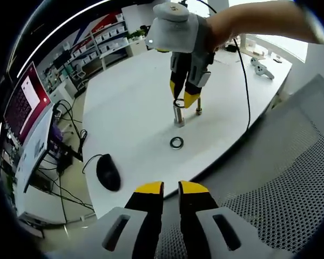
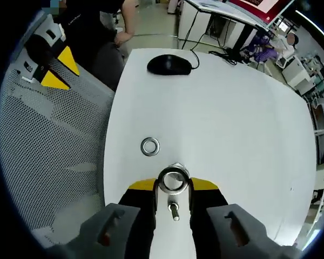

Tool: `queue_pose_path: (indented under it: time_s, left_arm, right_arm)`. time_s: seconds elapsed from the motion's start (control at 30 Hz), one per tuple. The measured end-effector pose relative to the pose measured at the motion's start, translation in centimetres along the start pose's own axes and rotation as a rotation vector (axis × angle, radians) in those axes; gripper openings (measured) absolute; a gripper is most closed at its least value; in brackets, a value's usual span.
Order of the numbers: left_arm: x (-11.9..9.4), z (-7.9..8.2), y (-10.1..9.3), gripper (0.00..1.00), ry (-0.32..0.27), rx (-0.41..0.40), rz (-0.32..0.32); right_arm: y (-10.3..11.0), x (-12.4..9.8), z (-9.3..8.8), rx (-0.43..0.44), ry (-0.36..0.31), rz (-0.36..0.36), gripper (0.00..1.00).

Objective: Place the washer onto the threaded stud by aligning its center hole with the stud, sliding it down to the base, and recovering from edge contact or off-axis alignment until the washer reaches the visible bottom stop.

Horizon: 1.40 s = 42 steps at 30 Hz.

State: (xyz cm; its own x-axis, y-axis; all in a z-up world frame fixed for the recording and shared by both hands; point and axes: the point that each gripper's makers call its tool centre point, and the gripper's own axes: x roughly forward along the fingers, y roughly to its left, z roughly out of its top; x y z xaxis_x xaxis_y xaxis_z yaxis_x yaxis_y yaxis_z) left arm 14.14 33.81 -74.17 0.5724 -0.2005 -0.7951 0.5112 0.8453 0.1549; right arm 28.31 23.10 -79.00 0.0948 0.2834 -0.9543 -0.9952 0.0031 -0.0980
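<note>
A metal washer (image 2: 173, 171) is pinched between the yellow-tipped jaws of my right gripper (image 2: 173, 184). It sits right at the top of the upright threaded stud (image 1: 179, 115) on the white table (image 2: 232, 108). In the left gripper view the right gripper (image 1: 185, 100) comes down from above, with the washer (image 1: 179, 102) looking slightly tilted at the stud's tip. A second washer (image 1: 176, 142) lies flat on the table in front of the stud, also seen as the loose washer (image 2: 150, 146). My left gripper (image 1: 171, 189) hangs back over the table edge with jaws close together and nothing between them.
A short bolt (image 1: 198, 111) stands beside the stud. A black mouse (image 2: 169, 65) lies near the table's edge. A grey mesh chair (image 1: 291, 183) is beside the table. A person's hand (image 1: 248, 21) holds the right gripper. Shelves and monitors stand beyond.
</note>
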Motion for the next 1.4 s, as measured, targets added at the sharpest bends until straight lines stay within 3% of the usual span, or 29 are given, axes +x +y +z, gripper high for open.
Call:
queue_pose_path:
  time_s: [1.4]
  left_arm:
    - [0.0, 0.1, 0.2, 0.09, -0.017, -0.013, 0.011]
  right_arm:
    - [-0.8, 2.8, -0.7, -0.005, 0.084, 0.045, 0.23]
